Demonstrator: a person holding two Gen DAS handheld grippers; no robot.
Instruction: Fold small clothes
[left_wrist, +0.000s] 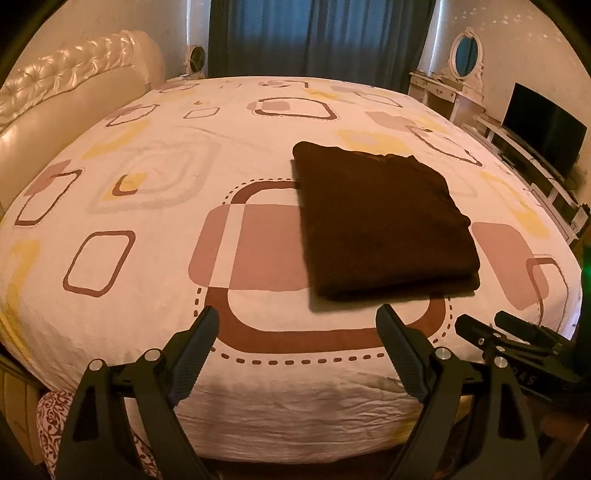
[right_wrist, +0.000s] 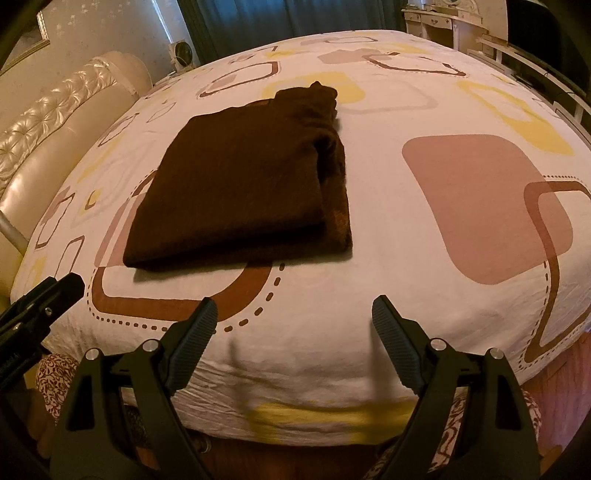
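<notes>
Bed (left_wrist: 155, 122) takes up nearly all of both views; its sheet is white, printed with brown, mauve and yellow rounded squares, lightly wrinkled at the near edge. Tufted cream headboard (left_wrist: 74, 85) along the left edge. Dark blue curtains (left_wrist: 314, 33) beyond the far edge; white dressing table with oval mirror (left_wrist: 466, 51) and a black screen (left_wrist: 543, 125) off the right edge.

Folded dark brown garment (left_wrist: 380, 218) lies flat, towards the near edge, nothing touching it.

Left gripper (left_wrist: 297, 325): jaws wide apart, empty, over the near edge. Right gripper (right_wrist: 293, 317): same, jaws apart, empty.
</notes>
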